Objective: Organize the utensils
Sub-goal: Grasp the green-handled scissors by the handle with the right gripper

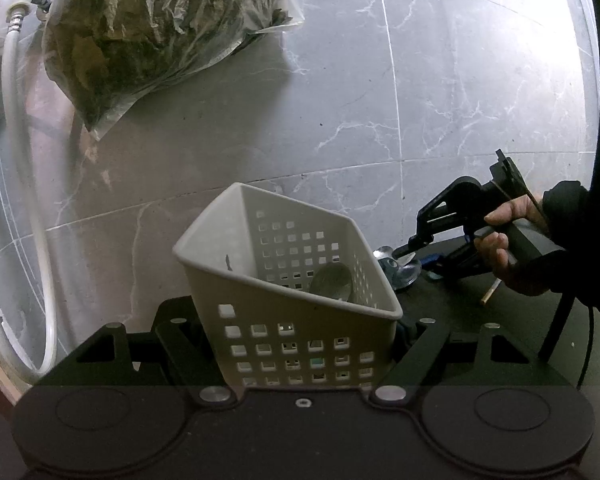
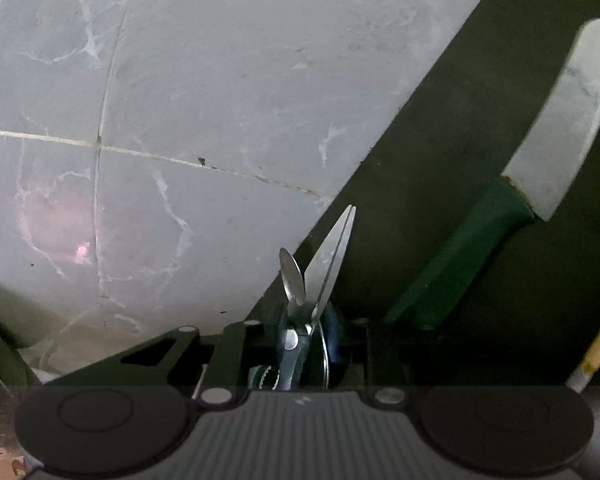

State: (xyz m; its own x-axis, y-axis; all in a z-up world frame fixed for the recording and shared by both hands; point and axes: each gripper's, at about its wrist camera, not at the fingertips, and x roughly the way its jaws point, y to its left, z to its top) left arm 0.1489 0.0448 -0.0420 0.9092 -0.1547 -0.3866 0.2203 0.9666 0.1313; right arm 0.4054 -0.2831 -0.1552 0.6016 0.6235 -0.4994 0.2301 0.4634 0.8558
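My left gripper (image 1: 300, 320) is shut on a white perforated basket (image 1: 228, 240), which it holds tilted; a spoon bowl (image 1: 332, 282) shows inside. A hand (image 1: 500, 248) holds my right gripper (image 1: 414, 246) low over spoons (image 1: 404, 272) on the dark table beside the basket. In the right wrist view, my right gripper (image 2: 306, 328) has closed in around a steel spoon (image 2: 293, 276) and scissors (image 2: 332, 252) with blue handles. Both stick out forward between its jaws, and the pads look pressed on them.
A green-handled knife (image 2: 500, 220) lies on the dark table (image 2: 440, 120) to the right, with a pale chopstick (image 2: 598, 344) nearer. The table edge runs diagonally over grey marble floor (image 2: 180, 80). A plastic bag of leaves (image 1: 148, 32) and a white hose (image 1: 16, 160) lie on the floor.
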